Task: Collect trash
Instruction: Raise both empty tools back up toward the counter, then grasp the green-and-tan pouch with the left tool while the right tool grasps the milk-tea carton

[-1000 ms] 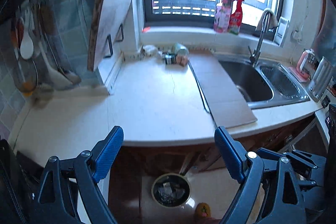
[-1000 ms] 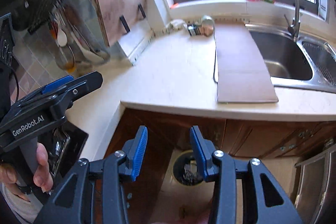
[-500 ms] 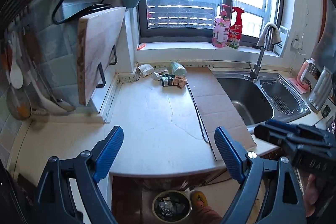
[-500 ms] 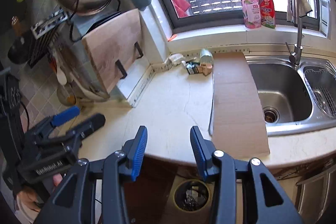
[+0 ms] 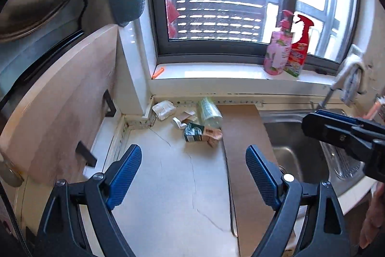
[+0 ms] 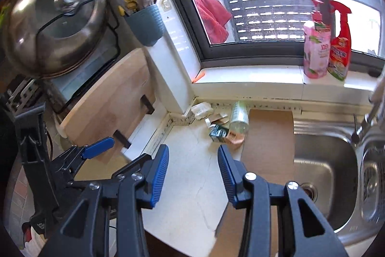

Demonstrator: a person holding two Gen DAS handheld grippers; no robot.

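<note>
A small pile of trash lies at the back of the white counter under the window: a dark green carton [image 5: 193, 134] [image 6: 217, 133], a pale green plastic cup on its side [image 5: 209, 111] [image 6: 239, 118], a crumpled white wrapper [image 5: 164, 109] [image 6: 201, 110] and paper scraps. My left gripper [image 5: 193, 176] hovers open over the counter, well short of the pile, with nothing between its fingers. My right gripper [image 6: 193, 176] is also open and empty, its jaws narrower, over the counter's front. Each gripper shows at the edge of the other's view.
A flat brown cardboard sheet [image 5: 245, 148] [image 6: 269, 134] lies beside the steel sink [image 6: 322, 165]. A wooden cutting board [image 5: 60, 98] leans at the left wall. Pink and red bottles [image 5: 286, 49] stand on the windowsill. A pot lid [image 6: 55, 21] and utensil holder hang above.
Both grippers have risen from below the counter's edge and moved forward over the counter toward the trash pile. The floor bin has dropped out of view. Jaw openings are unchanged.
</note>
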